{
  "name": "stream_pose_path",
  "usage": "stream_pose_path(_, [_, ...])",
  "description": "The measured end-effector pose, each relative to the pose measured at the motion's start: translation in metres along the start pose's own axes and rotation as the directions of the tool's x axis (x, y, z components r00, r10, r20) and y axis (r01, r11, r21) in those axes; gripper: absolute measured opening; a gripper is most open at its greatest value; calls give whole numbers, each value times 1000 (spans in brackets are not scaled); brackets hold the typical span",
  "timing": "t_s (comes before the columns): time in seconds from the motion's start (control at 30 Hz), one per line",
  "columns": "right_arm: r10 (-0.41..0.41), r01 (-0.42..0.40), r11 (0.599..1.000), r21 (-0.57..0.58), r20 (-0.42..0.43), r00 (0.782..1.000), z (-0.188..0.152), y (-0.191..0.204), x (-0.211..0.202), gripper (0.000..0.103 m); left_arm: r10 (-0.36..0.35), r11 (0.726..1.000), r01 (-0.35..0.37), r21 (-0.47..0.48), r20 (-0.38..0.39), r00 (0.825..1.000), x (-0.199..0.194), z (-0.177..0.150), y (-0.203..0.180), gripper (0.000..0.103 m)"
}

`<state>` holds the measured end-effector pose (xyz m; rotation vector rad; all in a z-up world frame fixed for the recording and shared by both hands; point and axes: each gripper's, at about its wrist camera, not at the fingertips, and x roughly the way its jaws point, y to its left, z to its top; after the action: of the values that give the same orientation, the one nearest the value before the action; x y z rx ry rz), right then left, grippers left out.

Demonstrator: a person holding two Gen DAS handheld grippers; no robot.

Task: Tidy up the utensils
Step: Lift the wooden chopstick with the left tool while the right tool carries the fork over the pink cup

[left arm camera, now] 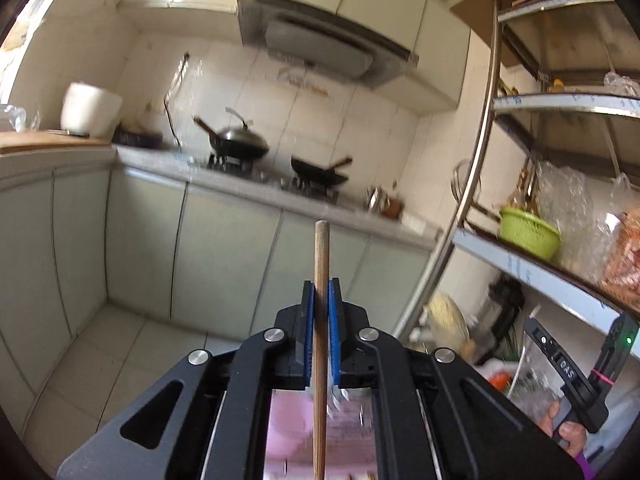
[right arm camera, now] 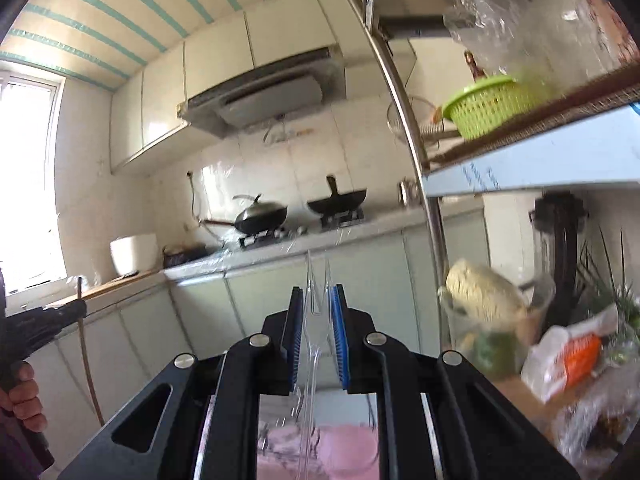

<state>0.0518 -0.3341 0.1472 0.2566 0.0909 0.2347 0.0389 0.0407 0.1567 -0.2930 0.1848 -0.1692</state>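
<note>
My left gripper [left arm camera: 320, 292] is shut on a wooden stick-like utensil handle [left arm camera: 321, 264] that stands upright between the blue pads and runs down out of view. My right gripper [right arm camera: 318, 296] is shut on clear plastic utensils [right arm camera: 316, 280], held upright with their ends poking above the pads. Both grippers are raised and point across the kitchen. A pink surface [right arm camera: 320, 456] shows below the right gripper; it also shows under the left gripper [left arm camera: 292, 428]. The other gripper appears at the lower right of the left wrist view [left arm camera: 576, 376] and at the left edge of the right wrist view [right arm camera: 44, 320].
A metal shelf rack [left arm camera: 476, 184] stands at the right with a green basket [left arm camera: 528, 232], bags and jars. A counter [left arm camera: 248, 188] with a stove, a lidded wok [left arm camera: 238, 142] and a pan [left arm camera: 318, 170] runs along the far wall. A white rice cooker [left arm camera: 90, 110] sits at left.
</note>
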Motion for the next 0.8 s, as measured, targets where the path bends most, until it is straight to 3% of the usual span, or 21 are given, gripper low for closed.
stream_pose_path(0.33, [-63,67,997,-32,97,993,11,-9,53,14,63,998,-63,-3,177,982,59,7,2,6])
stream_pose_path(0.6, [-103,104,994,-36,27,994,-23,-21,93,14,103,994,-107,29,114,988,101,-37,15,6])
stream_pose_path(0.8, [-92,95,995,9,-136,986,-53,-39,105,14,74,997,-73,27,-27,997,108,-69,25,6])
